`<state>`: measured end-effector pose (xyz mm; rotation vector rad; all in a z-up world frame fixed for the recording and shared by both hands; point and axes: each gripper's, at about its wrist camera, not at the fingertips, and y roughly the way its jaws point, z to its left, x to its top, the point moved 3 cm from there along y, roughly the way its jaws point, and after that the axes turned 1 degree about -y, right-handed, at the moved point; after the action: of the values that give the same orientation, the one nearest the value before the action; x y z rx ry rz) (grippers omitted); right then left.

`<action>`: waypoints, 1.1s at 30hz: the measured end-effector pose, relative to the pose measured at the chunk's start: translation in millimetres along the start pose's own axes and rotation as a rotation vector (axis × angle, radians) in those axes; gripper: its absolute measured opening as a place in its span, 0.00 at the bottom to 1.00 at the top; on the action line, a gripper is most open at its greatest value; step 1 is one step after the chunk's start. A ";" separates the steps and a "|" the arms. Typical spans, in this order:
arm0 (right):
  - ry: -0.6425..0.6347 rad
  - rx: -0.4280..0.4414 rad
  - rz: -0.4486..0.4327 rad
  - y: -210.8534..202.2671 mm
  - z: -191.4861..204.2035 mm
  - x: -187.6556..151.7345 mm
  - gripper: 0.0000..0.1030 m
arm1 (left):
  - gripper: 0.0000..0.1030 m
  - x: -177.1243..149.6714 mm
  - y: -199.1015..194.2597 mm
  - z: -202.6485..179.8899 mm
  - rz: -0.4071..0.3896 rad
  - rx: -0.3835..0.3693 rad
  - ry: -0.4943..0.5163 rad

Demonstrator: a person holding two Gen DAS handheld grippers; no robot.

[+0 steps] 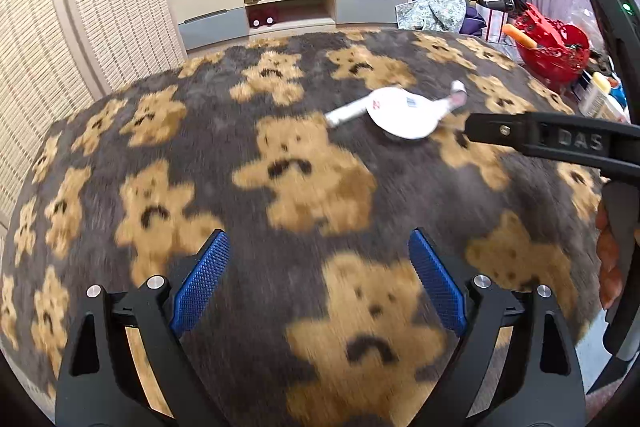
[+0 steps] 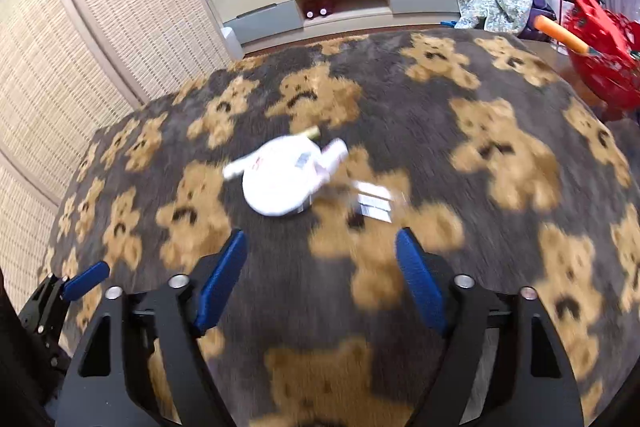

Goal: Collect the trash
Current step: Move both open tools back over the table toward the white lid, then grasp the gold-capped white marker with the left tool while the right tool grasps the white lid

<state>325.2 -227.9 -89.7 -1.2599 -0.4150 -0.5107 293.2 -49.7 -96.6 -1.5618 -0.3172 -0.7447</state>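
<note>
Blue-padded left gripper [image 1: 320, 277] has fingers spread apart, nothing between them, hovering over the bear-print rug [image 1: 200, 147]. Right gripper [image 2: 320, 279] is likewise spread wide and empty above the same rug. White trash pile [image 2: 286, 181], a round disc with crumpled wrappers, lies on the rug ahead of both, nearer the right gripper. Small white packets [image 2: 374, 205] lie just beside it. Red basket [image 2: 604, 59] sits at the rug's far right edge. Frames are motion-blurred.

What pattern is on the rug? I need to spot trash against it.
Tan bear faces on dark grey-brown pile, across the rug; clearest in the left wrist view.
</note>
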 end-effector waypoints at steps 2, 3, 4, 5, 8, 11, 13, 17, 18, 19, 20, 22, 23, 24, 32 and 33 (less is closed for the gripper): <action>0.008 0.012 0.011 12.6 -0.4 9.0 0.55 | 0.83 10.5 9.6 3.2 0.002 -0.004 0.001; 0.021 0.021 0.021 21.3 -1.8 14.2 0.53 | 0.83 13.4 12.7 4.1 0.003 -0.004 0.002; 0.032 0.027 0.027 27.2 -3.0 17.5 0.49 | 0.83 17.2 16.4 4.8 0.003 -0.003 0.006; 0.047 0.035 0.033 33.6 -4.8 20.8 0.47 | 0.84 22.0 21.0 5.5 0.003 -0.001 0.010; 0.068 0.063 0.037 46.0 -5.9 27.5 0.37 | 0.83 33.7 30.4 5.4 0.000 -0.002 0.016; 0.043 0.069 0.042 52.8 -0.5 31.4 0.18 | 0.83 45.9 39.2 4.1 -0.008 -0.003 0.026; 0.002 0.046 0.038 53.7 4.2 33.7 0.10 | 0.83 51.8 44.7 2.1 -0.012 -0.002 0.037; -0.080 -0.062 0.003 44.2 1.0 36.5 0.03 | 0.84 62.5 59.9 -2.0 -0.012 -0.006 0.051; -0.082 -0.076 -0.003 42.3 -2.9 37.9 0.03 | 0.83 65.0 63.9 -3.3 -0.011 -0.007 0.057; -0.080 -0.092 -0.013 38.9 -9.1 40.3 0.03 | 0.83 68.1 69.2 -4.7 -0.012 -0.008 0.063; -0.075 -0.097 -0.017 37.2 -13.3 41.8 0.03 | 0.83 70.8 74.1 -5.9 -0.011 -0.010 0.068; -0.064 -0.100 -0.022 35.4 -22.3 44.5 0.03 | 0.82 76.3 85.0 -7.6 -0.009 -0.012 0.076; -0.061 -0.099 -0.023 35.4 -25.2 45.2 0.03 | 0.79 78.7 89.8 -7.6 -0.007 -0.015 0.077; -0.058 -0.098 -0.023 35.8 -27.4 45.5 0.03 | 0.73 81.4 95.9 -8.4 -0.003 -0.025 0.076; -0.026 -0.073 0.002 49.1 -40.0 37.6 0.03 | 0.38 89.7 121.2 -25.9 0.014 -0.100 0.126; -0.024 -0.070 0.003 49.6 -40.2 37.2 0.03 | 0.37 89.5 121.3 -28.2 0.016 -0.108 0.136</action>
<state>384.8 -260.8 -118.4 -1.3353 -0.4184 -0.5120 426.1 -115.2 -136.4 -1.6036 -0.1666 -0.8625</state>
